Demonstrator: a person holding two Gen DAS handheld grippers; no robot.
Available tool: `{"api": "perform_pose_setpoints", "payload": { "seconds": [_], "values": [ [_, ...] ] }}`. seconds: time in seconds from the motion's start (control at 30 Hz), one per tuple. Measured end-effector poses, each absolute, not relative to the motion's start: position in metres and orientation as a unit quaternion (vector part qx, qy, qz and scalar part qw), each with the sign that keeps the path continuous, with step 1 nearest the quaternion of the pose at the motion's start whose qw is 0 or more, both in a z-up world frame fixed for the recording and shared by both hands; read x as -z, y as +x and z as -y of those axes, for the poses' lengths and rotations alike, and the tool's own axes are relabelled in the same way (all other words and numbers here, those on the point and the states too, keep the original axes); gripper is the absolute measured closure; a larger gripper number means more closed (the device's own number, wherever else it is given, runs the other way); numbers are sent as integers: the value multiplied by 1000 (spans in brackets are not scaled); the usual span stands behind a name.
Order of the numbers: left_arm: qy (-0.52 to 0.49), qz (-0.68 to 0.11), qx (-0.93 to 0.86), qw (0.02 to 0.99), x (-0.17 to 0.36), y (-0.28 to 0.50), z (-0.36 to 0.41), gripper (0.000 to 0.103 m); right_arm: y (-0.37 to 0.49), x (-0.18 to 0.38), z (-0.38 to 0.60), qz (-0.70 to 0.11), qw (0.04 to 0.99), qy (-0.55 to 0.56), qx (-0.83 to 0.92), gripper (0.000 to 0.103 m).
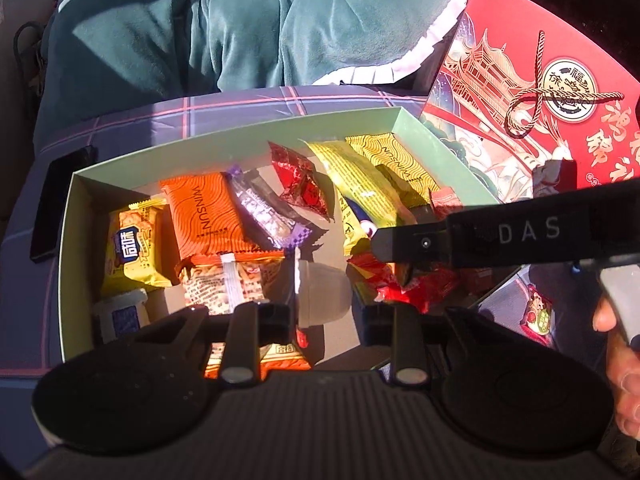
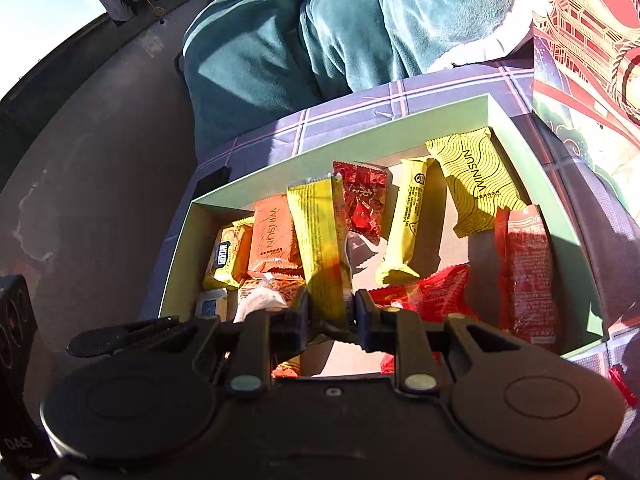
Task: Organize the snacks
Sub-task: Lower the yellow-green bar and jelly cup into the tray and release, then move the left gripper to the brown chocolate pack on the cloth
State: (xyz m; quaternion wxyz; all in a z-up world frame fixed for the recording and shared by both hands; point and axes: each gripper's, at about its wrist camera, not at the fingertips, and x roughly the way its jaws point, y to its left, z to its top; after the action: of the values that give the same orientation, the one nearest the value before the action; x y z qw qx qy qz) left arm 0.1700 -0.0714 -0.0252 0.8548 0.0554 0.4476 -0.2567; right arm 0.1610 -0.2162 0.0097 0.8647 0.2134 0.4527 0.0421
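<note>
Two grippers work over one pale green box (image 2: 558,216) of snacks, which sits on a plaid cloth (image 1: 224,106) in hard sunlight. In the right wrist view, our right gripper (image 2: 331,312) pinches the near end of a long yellow bar (image 2: 318,240); the bar runs away from the pads, above the other packets. In the left wrist view, our left gripper (image 1: 328,316) has its jaws pressed on a cloudy jelly cup (image 1: 322,294), whose foil lid faces the left finger; the cup sits between the two pads.

Inside the box, along its left end, we see a yellow cracker pack (image 1: 134,250), an orange WINSUN packet (image 1: 206,216) beside it, and a purple candy (image 1: 266,210) leaning on the orange packet's right edge. A red foil candy (image 1: 302,182) lies near the middle. A yellow WINSUN packet (image 2: 474,182) fills the far right corner, with a second yellow bar (image 2: 410,226) just left of it. A red pouch (image 2: 526,270) lies along the right wall, and crumpled red wrappers (image 2: 432,294) sit between it and the held bar.

Outside the box, a red lid (image 1: 532,92) with a gold cord lies to the right, a dark phone (image 1: 60,200) lies along the left wall, and a green blanket (image 1: 240,28) is heaped beyond.
</note>
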Motion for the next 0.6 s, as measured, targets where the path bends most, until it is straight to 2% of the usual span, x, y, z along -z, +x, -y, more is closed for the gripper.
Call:
{"api": "perform_pose_setpoints", "payload": {
  "seconds": [0.13,0.17,0.2,0.23,0.27,0.3,0.37,0.47,0.6],
  "values": [
    [61,-450,255,854,29,174,74,74,171,-3,219,-456,860,225,-43,76],
    [65,-444,250,858,28,172,74,70,172,-2,221,-454,860,230,-42,68],
    [67,-441,246,861,27,171,75,48,173,-2,222,-453,859,233,-41,51],
    [68,-437,242,864,26,170,74,26,173,-3,224,-449,861,237,-36,41],
    [69,-428,233,871,24,168,73,18,170,-5,227,-443,864,238,-29,26],
    [70,-423,227,874,23,167,73,11,167,-8,229,-437,868,236,-25,20],
    [67,-422,222,876,20,167,71,10,164,-12,230,-432,872,231,-21,16],
    [53,-431,216,874,19,167,67,3,158,-17,232,-427,876,226,-16,8],
    [43,-433,206,876,16,161,61,1,145,-24,230,-424,880,211,-13,4]
  ]
}}
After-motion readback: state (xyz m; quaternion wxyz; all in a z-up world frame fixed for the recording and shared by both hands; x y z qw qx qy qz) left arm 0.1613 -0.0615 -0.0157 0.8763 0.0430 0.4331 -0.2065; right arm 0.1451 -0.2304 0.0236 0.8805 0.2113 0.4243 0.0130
